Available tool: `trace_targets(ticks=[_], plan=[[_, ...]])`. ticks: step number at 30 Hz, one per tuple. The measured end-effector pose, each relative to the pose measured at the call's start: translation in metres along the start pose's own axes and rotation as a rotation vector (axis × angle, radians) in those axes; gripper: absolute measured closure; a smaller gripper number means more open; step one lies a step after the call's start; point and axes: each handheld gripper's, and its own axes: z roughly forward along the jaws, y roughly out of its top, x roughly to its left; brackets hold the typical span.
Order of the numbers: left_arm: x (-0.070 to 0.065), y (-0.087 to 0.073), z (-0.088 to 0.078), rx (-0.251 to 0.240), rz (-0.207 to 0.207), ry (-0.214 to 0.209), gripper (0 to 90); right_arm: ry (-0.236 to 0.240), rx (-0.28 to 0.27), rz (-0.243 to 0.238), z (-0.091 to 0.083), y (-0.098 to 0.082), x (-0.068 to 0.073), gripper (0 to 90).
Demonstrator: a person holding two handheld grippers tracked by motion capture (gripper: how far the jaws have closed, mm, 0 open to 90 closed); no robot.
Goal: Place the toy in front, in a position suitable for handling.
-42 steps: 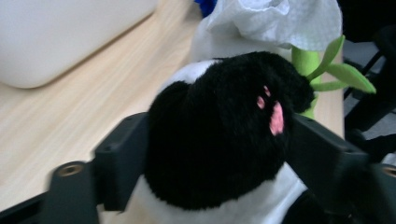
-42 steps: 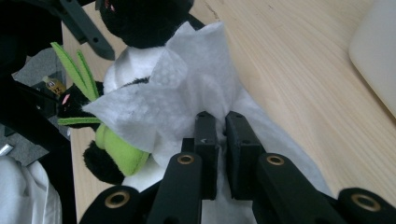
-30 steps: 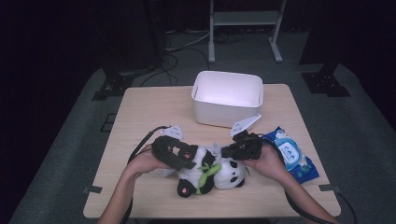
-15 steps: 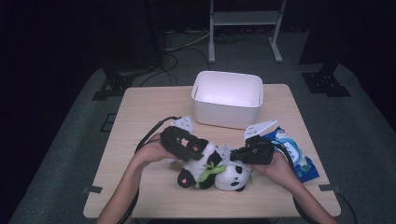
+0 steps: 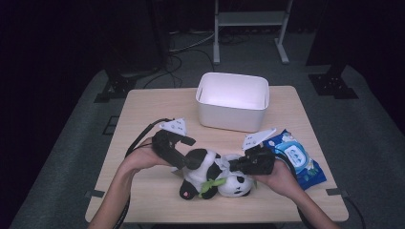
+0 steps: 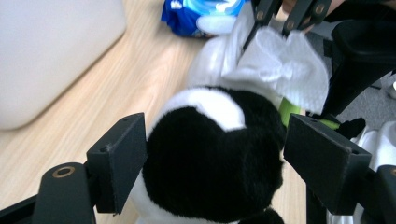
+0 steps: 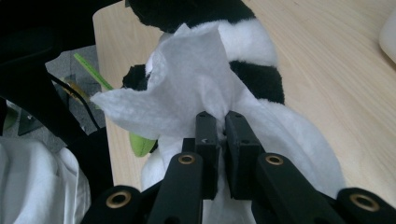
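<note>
A black-and-white panda plush with a green leaf lies on the wooden table near its front edge. My left gripper comes in from the left, and both pads press on the panda's black upper body. Its jaws have just been opening a little, with the plush still between them. My right gripper is shut on a white wipe. It holds the wipe against the panda's white fur. The right gripper faces the left one across the toy.
A white open bin stands at the back middle of the table. A blue pack of wipes lies at the right, behind my right hand. Bare wood lies to the left and behind the toy. Dark floor and stands surround the table.
My left gripper has risen a little, tipping the panda's upper body up with it. The right gripper with the wipe has shifted slightly toward the front edge, staying on the toy.
</note>
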Motion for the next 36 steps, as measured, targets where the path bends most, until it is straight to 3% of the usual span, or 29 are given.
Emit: trace_targets(ticks=[8, 13, 16, 20, 30, 33, 36], plan=[[0.001, 0.000, -0.007, -0.012, -0.016, 0.008, 20.4, 0.012, 0.004, -0.021, 0.000, -0.003, 0.008, 84.0], [0.000, -0.010, 0.001, 0.006, -0.035, -0.036, 20.4, 0.014, 0.023, -0.040, -0.002, -0.001, 0.014, 83.9], [-0.001, -0.019, 0.007, 0.017, -0.054, -0.062, 20.1, 0.017, 0.026, -0.060, -0.005, 0.007, 0.019, 83.9], [0.001, -0.032, 0.013, -0.012, -0.088, -0.123, 20.0, 0.004, 0.020, -0.112, -0.002, 0.027, 0.026, 83.9], [-0.005, -0.049, 0.013, -0.067, -0.083, -0.127, 20.0, 0.016, 0.078, -0.194, 0.041, 0.068, 0.035, 84.0], [-0.006, -0.053, 0.013, -0.082, -0.086, -0.128, 20.1, 0.014, 0.103, -0.211, 0.043, 0.071, 0.036, 84.0], [-0.008, -0.055, 0.013, -0.089, -0.085, -0.129, 20.3, -0.014, 0.117, -0.205, 0.032, 0.068, 0.033, 83.9]])
